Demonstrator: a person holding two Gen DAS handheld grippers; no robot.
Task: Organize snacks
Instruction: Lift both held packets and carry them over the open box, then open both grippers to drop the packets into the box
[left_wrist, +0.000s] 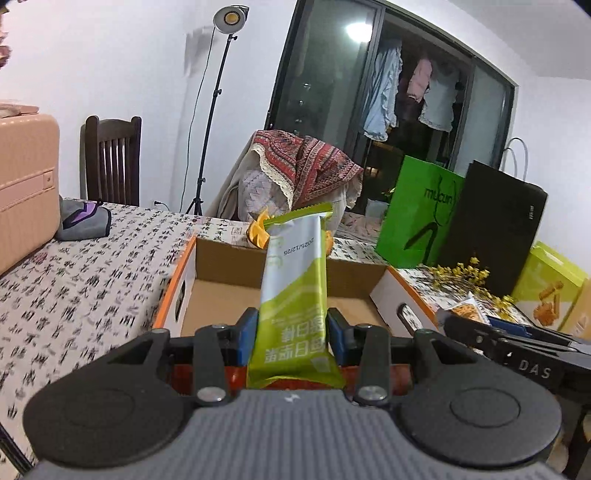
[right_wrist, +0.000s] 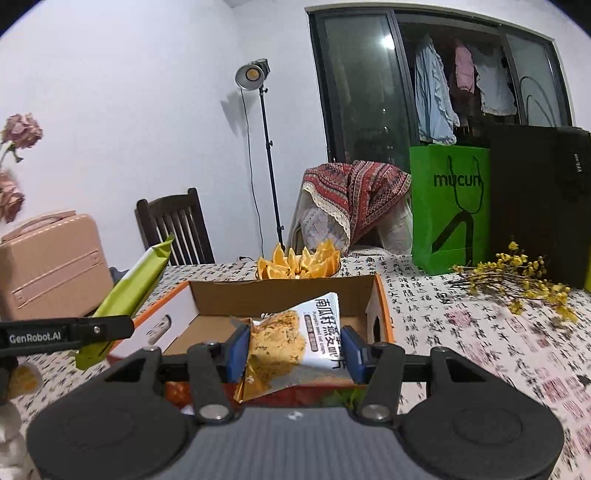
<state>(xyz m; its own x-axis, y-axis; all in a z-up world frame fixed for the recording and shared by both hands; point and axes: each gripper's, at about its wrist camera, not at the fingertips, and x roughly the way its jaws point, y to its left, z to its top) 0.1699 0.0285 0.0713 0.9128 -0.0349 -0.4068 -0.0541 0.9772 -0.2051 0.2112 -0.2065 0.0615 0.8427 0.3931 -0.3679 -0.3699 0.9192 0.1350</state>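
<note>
- Green bar wrapper (left_wrist: 295, 295) is standing upright in the left gripper (left_wrist: 293, 332), jaws pinching its lower half, top end leaning toward the box (left_wrist: 229, 266).
- Silver oat-crisp packet (right_wrist: 295, 339) is sitting crosswise in the right gripper (right_wrist: 295, 350), jaws partly spread and pressing on its two side edges; packet is looking crumpled at one corner.
- Both snacks are hanging above the near edge of the open cardboard box, which is resting on the patterned surface (right_wrist: 480, 332); the box floor that shows is looking bare.
- Step in hand, as judged: carrying both snacks over the box to set them in.
- Doing it well: bringing each snack past the near wall before lowering, keeping the two grippers apart since they are riding just beside each other, laying the bar flat along one side and the packet beside it.
- Orange wedges (right_wrist: 299, 264) are sitting just behind the box; staying clear of the far wall is advisable.
- Risk: thin foil slipping if the pinch is loosening early.
</note>
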